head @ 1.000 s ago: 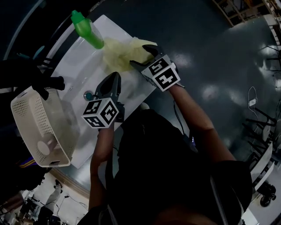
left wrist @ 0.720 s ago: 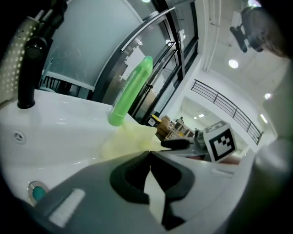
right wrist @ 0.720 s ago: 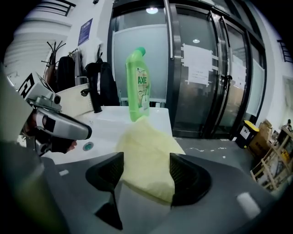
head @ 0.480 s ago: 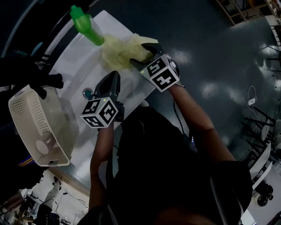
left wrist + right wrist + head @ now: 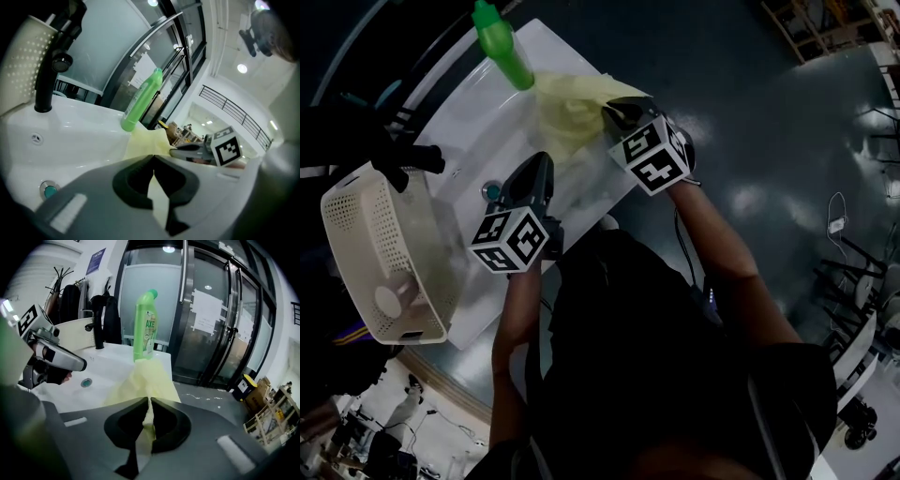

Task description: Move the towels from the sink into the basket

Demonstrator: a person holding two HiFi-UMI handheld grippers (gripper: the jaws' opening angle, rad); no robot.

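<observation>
- Jaws of the right gripper (image 5: 149,401) have just been closing and now pinch a fold of the yellow towel (image 5: 146,373). Those of the left gripper (image 5: 153,160) are pressed together with nothing in them, hovering over the sink (image 5: 473,127) near its drain.
- In the head view, the towel lies crumpled at the sink's 1 o'clock corner, touching the base of the green bottle (image 5: 504,47). The basket (image 5: 356,248) sits well apart at 8 o'clock.
- It looks soft, thin and light, possibly damp, so it should drape and trail once lifted. A pinch on a bunched edge fold suits it, though the trailing end could nudge the bottle.
- Seen from the right gripper, its long axis runs from the jaws at 6 o'clock toward the bottle at 12 o'clock.
</observation>
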